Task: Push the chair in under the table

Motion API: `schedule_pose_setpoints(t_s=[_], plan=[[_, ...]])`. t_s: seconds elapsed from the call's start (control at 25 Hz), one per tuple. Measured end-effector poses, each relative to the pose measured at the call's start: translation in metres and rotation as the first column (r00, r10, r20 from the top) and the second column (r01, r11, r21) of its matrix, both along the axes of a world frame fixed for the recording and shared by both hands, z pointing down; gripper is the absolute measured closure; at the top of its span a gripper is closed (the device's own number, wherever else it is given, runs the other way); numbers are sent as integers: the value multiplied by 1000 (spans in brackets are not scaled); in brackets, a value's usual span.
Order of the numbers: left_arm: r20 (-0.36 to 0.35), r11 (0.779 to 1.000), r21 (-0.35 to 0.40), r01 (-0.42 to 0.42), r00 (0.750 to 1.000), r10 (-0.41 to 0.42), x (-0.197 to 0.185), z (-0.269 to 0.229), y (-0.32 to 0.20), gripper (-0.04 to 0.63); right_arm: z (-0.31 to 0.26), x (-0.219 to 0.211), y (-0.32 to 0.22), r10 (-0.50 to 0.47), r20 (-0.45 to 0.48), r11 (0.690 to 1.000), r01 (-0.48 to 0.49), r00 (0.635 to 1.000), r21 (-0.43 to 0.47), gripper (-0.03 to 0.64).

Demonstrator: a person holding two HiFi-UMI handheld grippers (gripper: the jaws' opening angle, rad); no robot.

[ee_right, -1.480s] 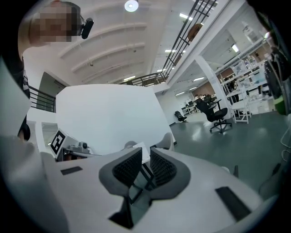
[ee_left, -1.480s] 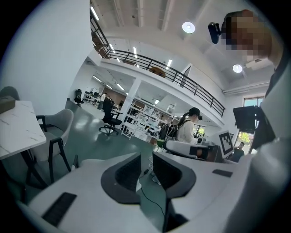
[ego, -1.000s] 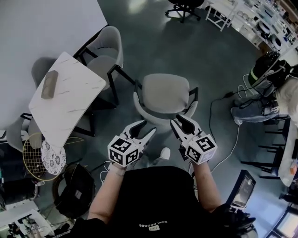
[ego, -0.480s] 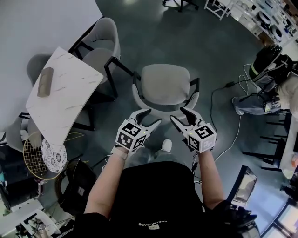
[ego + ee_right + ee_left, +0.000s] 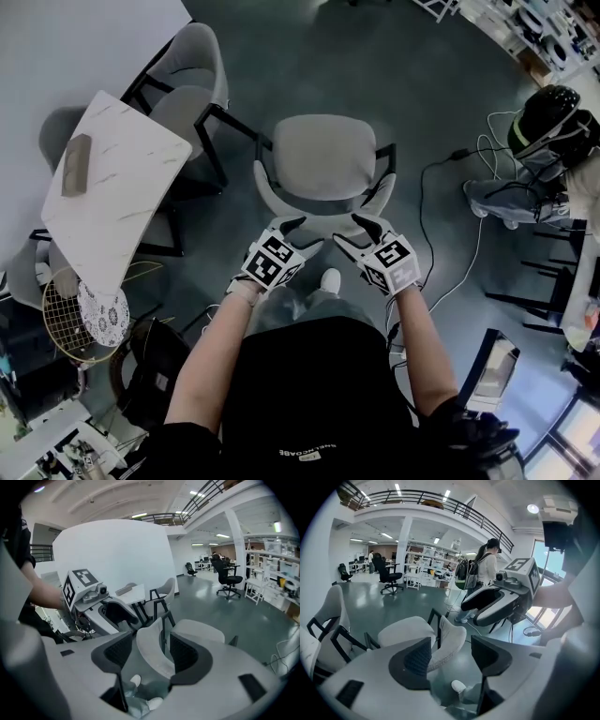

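As both pairs of jaws had just been opening, the left gripper (image 5: 302, 234) and the right gripper (image 5: 351, 230) hung wide apart at the backrest (image 5: 267, 199) of the chair (image 5: 323, 155), whose curved rim showed in each gap with no pad pressing on it. The chair stood out on the floor (image 5: 375, 84), well apart from the table (image 5: 112, 178) at the head view's left, its seat turned away from the person. To grasp well, each gripper ought to seat the rim deep between its pads before closing, both at one height, so the push would not slew the chair. The push would probably need to swing left toward the table, clear of the other chairs (image 5: 192, 66).
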State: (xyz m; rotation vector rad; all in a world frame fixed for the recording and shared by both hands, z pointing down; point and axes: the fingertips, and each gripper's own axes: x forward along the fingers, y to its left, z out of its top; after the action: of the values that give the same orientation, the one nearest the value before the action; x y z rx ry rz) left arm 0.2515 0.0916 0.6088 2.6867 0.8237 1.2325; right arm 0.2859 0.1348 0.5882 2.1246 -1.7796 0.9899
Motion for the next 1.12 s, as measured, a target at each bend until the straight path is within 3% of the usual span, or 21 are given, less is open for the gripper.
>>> schedule_pose_setpoints(t_s=[0.16,0.44,0.72,0.92,1.12], plan=[[26,996,62,-67,998,66,4,22,7,345,26,-5,3,-74,23,994,76,997,-83,377],[84,990,89,-112,991,105,10,43,8,345,57,-5,3,-152,36,974,155,988,-166,376],[126,951,180,-253,964,233,5,68,17,345,90,-14,4,-276,40,923,276,960,-268,376],[127,952,180,-246,966,225,11,73,13,347,102,-21,1,-347,44,886,343,937,-311,376],[175,901,248,-355,932,319,12,89,15,347,115,-19,-4,-405,10,848,379,914,-371,376]])
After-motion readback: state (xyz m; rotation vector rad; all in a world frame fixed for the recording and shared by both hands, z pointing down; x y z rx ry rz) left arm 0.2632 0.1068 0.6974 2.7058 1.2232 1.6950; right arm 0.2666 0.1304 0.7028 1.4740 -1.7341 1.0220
